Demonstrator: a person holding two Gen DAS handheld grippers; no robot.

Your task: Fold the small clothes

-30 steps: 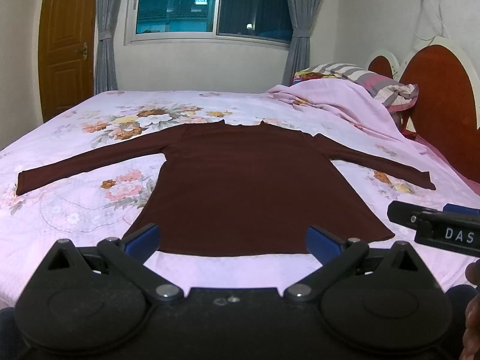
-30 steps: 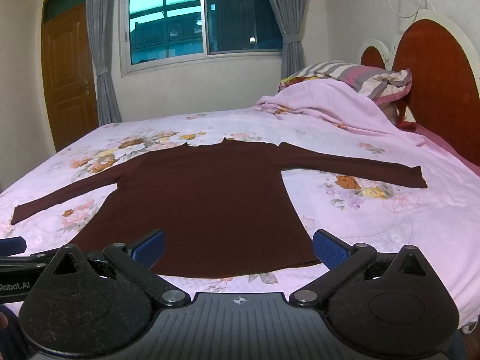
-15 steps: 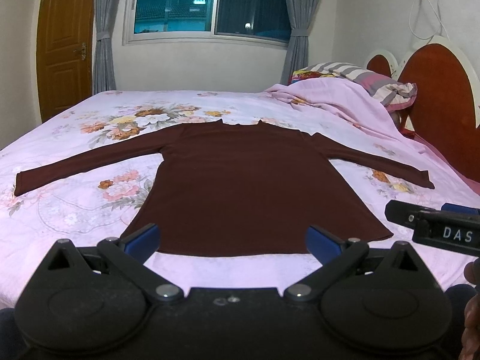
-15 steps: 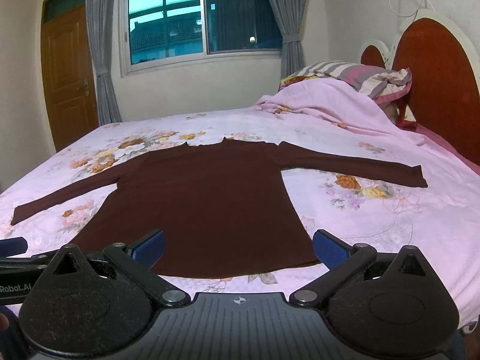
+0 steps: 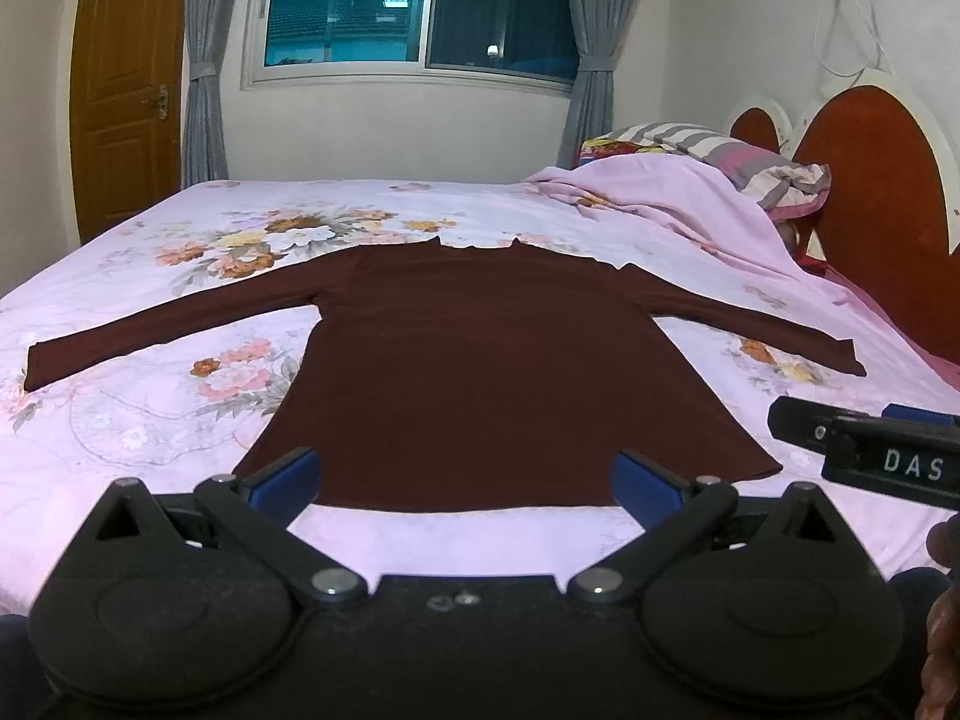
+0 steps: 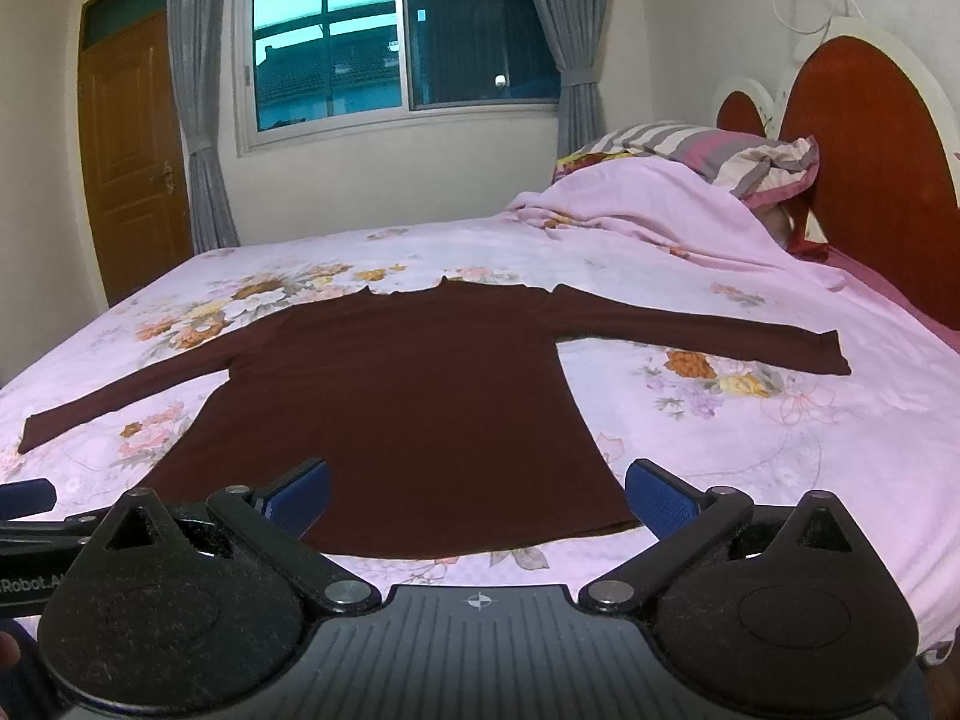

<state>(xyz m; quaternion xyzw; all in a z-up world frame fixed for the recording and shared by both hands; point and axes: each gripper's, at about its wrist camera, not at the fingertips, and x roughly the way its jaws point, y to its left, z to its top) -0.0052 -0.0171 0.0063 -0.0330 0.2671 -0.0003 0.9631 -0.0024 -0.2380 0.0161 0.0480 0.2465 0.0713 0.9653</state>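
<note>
**Two spread grippers before a flat top**

Nearest, the left gripper (image 5: 465, 474) and right gripper (image 6: 477, 489) hover at the hem, jaws wide apart, holding nothing. A maroon long-sleeved top (image 5: 480, 372) lies flat, sleeves outstretched, on the floral bedsheet (image 5: 150, 420). Beyond: striped pillow (image 5: 720, 162), window (image 5: 414, 6).

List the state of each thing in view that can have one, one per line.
Shirt: flat on the bed, unfolded, both sleeves spread out.
Left gripper: jaws open, empty, short of the hem.
Right gripper: jaws open, empty, short of the hem.
Blanket: bunched up near the headboard.
Pillow: partly under the blanket.
Door: shut.
Curtains: drawn aside, tied.
</note>
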